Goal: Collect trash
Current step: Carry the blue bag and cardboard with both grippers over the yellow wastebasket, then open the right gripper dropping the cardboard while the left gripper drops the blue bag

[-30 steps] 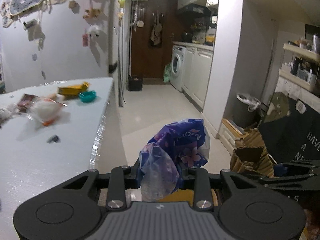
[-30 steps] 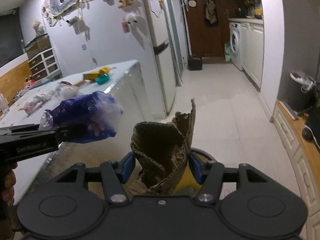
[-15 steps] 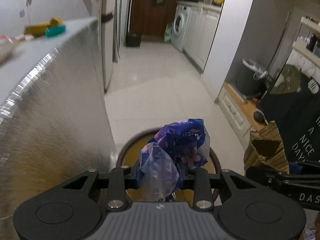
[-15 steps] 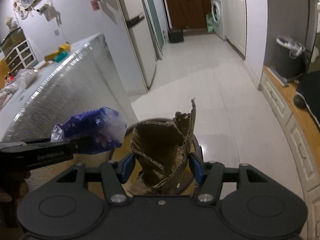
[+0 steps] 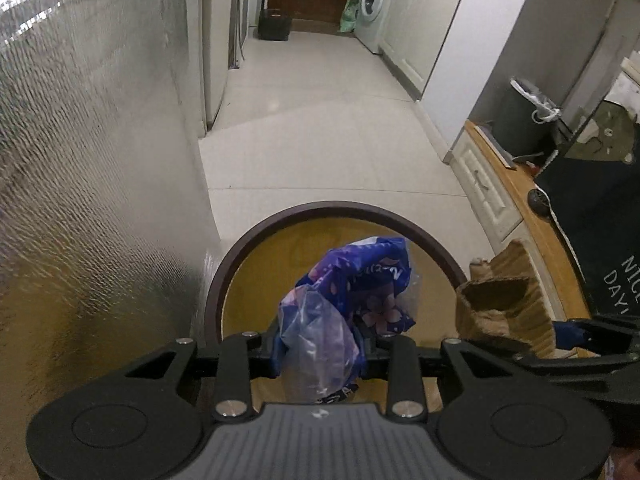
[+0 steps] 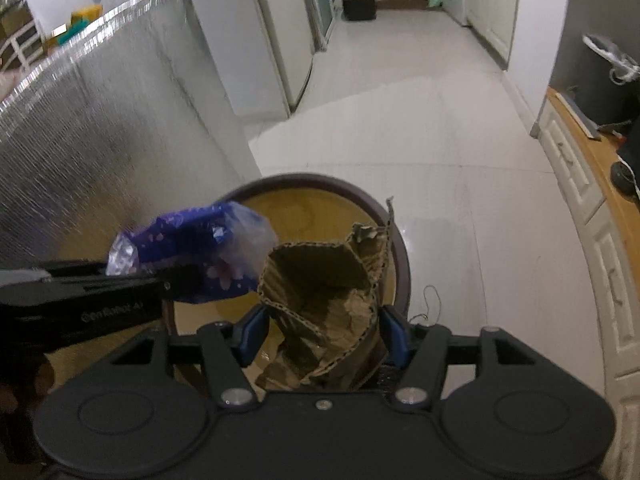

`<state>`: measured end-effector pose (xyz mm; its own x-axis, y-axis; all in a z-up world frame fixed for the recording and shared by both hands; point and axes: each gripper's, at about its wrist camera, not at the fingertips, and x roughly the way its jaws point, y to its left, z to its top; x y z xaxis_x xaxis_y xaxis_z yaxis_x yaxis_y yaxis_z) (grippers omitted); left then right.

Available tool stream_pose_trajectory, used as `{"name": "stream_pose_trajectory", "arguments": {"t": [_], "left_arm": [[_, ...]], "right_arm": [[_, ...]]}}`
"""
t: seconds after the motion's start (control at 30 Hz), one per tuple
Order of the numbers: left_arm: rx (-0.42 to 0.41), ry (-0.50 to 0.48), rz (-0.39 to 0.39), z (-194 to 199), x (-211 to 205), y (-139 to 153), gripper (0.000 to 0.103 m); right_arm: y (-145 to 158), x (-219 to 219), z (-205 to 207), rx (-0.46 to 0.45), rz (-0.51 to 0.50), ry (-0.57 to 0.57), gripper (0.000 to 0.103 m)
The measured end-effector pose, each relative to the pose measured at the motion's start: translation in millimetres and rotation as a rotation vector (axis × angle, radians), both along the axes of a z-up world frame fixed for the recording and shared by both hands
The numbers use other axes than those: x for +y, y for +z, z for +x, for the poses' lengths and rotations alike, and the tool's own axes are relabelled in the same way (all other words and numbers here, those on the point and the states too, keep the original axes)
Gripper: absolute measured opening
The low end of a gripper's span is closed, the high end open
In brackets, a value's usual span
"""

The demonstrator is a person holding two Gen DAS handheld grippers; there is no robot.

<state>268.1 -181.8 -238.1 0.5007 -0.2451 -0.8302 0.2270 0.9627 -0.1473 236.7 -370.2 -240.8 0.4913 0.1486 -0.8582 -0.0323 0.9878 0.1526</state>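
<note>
A: Left gripper (image 5: pixel 323 346) is nearly closed, pinching a crumpled blue plastic wrapper (image 5: pixel 352 296) at its bunched lower end. The wrapper hangs over the open mouth of the round bin (image 5: pixel 280 220), inside its dark rim.

B: How does it handle?

A: Very light, soft, slippery film. It probably clings to the pads on release, so a wide opening suits it. The bunched part is the sound place to grip; the loose clear end would likely slide out.

B: And the right side?

A: Right gripper (image 6: pixel 323 336) stands about half open around a torn piece of cardboard (image 6: pixel 324 292), blue pads on its two sides. The jaws have just been opening a little, cardboard between them. Whether the pads press firmly cannot be told for sure; the piece sits upright, not falling.

B: Where is it?

A: Over the right half of the bin (image 6: pixel 304 178), its ragged top near the right rim. Light, stiff but crushable; corrugated edges may snag. The folded lower body is the best hold.
</note>
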Motion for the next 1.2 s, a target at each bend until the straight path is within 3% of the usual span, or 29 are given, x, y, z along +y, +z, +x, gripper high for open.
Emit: {"name": "stream_pose_trajectory", "arguments": {"t": [0.43,0.57,1.1,1.2], "left_arm": [[0.010,0.038,0.005,23.8,1.2,-16.2,0.034],[0.023,0.029,0.006,26.5,-1.2,-20.7,0.034],[0.075,-0.009,0.063,21.8,-9.3,-30.0,0.037],[0.071,-0.018,0.067,19.9,-12.2,-26.7,0.044]], "right_arm": [[-33.4,16.7,35.9,0.083,-0.080,0.071,0.072],[-39.6,15.8,41.8,0.097,-0.108,0.084,0.091],[-33.5,0.0,32.8,0.107,-0.079,0.075,0.097],[-31.0,-0.3,31.2,0.104,-0.076,0.076,0.098]]}}
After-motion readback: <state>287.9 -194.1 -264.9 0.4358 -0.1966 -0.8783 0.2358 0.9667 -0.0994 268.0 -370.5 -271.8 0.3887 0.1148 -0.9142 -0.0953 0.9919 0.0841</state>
